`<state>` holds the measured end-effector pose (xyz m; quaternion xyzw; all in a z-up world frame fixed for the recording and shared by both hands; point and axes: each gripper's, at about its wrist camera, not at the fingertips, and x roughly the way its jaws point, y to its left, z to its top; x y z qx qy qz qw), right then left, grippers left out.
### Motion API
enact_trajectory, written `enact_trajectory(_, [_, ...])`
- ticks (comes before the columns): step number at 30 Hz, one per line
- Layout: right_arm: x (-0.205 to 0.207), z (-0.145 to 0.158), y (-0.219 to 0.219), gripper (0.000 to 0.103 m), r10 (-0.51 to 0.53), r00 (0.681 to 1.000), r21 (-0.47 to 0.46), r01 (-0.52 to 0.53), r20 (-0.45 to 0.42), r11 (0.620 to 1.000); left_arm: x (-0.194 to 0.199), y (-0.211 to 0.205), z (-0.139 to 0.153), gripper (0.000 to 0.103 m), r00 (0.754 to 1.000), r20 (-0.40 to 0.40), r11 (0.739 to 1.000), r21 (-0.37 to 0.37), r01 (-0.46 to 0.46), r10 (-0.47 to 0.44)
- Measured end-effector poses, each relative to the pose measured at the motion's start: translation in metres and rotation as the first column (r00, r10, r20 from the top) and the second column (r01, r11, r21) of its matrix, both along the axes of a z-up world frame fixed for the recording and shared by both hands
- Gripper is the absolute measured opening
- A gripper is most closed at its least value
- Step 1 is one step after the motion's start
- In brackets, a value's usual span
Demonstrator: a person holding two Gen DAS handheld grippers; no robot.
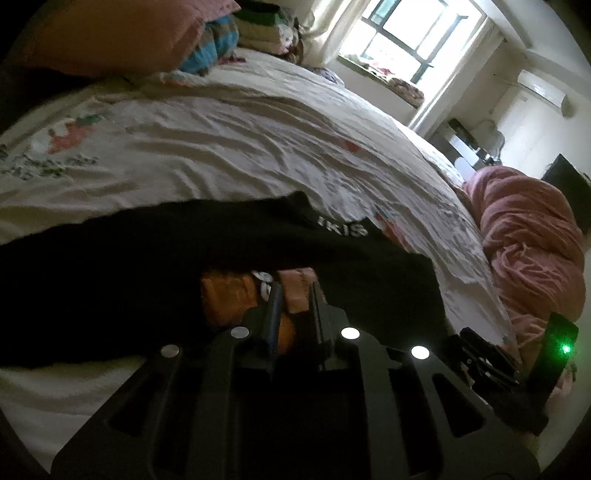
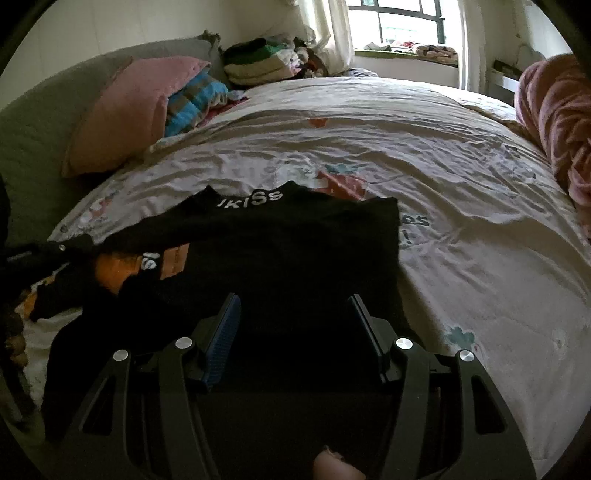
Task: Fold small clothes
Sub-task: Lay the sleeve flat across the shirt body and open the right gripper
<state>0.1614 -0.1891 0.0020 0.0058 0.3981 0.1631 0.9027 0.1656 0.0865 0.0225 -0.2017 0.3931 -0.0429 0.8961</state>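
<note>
Black garment [image 2: 280, 251] reads "ikiSs"; left tongs [image 1: 293, 295] pinch its pink-orange part; right tongs [image 2: 291, 317] gape, empty.

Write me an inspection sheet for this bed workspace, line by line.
Surface: wrinkled cream printed bedsheet.
Job's things: black knit garment with white lettering spread flat; orange-pink cloth patch on it.
Clutter: pink pillow, striped blue blanket, folded clothes stack, crumpled pink blanket.
Grippers: left gripper shut on the patch; right gripper open over the garment.
Cables: nothing seen.
Surroundings: bright window.
</note>
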Motion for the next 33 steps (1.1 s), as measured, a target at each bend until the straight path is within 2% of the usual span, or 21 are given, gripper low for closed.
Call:
enact_trajectory(3, [0.005, -0.003, 0.008, 0.058, 0.015, 1.000, -0.018, -0.015, -0.006, 1.000, -0.004, 0.005, 0.005, 0.007, 1.000, 0.013, 1.000, 0.005, -0.019, 0.019])
enact_trajectory(6, [0.010, -0.008, 0.018, 0.058, 0.029, 0.999, -0.041, -0.030, -0.020, 0.999, -0.001, -0.002, 0.002, 0.007, 1.000, -0.005, 1.000, 0.019, 0.005, -0.005])
enact_trajectory(9, [0.015, -0.012, 0.026, 0.058, 0.041, 0.999, -0.048, -0.043, -0.034, 0.998, 0.007, -0.015, -0.016, 0.008, 0.997, -0.070, 0.998, 0.030, 0.048, -0.046])
enact_trajectory(11, [0.015, -0.014, 0.030, 0.058, 0.041, 0.998, -0.060, -0.043, -0.039, 0.997, 0.011, -0.021, -0.032, 0.014, 0.991, -0.118, 0.997, 0.033, 0.065, -0.060])
enact_trajectory(14, [0.018, -0.021, 0.031, 0.058, 0.041, 0.997, -0.075, -0.046, -0.064, 0.996, 0.012, -0.022, -0.056, 0.015, 0.981, -0.187, 0.997, 0.043, 0.061, -0.052])
enact_trajectory(21, [0.029, -0.046, 0.018, 0.058, -0.027, 0.986, -0.092, 0.012, -0.164, 0.996, 0.003, -0.018, -0.068, 0.015, 0.980, -0.190, 0.997, 0.037, 0.069, -0.061])
enact_trajectory(25, [0.027, -0.048, 0.015, 0.058, -0.027, 0.985, -0.089, 0.012, -0.168, 0.996, -0.001, -0.016, -0.067, 0.016, 0.981, -0.186, 0.997, 0.031, 0.066, -0.060])
enact_trajectory(27, [0.023, -0.043, 0.014, 0.061, -0.020, 0.988, -0.072, 0.009, -0.153, 0.997, -0.003, -0.016, -0.062, 0.021, 0.983, -0.173, 0.997, 0.030, 0.068, -0.062])
enact_trajectory(29, [0.017, -0.035, 0.013, 0.069, -0.001, 0.992, -0.034, -0.003, -0.124, 0.999, -0.006, -0.017, -0.055, 0.035, 0.986, -0.155, 0.997, 0.023, 0.073, -0.069])
enact_trajectory(30, [0.015, -0.032, 0.014, 0.073, 0.003, 0.994, -0.030, -0.006, -0.110, 1.000, -0.009, -0.017, -0.051, 0.035, 0.987, -0.146, 0.997, 0.029, 0.069, -0.064])
enact_trajectory(31, [0.012, -0.027, 0.015, 0.074, 0.008, 0.996, -0.028, -0.011, -0.092, 1.000, -0.010, -0.017, -0.048, 0.036, 0.989, -0.139, 0.997, 0.034, 0.064, -0.059])
enact_trajectory(33, [0.007, -0.017, 0.017, 0.074, 0.022, 0.998, -0.012, -0.023, -0.064, 1.000, -0.014, -0.014, -0.041, 0.050, 0.991, -0.122, 0.998, 0.036, 0.049, -0.044])
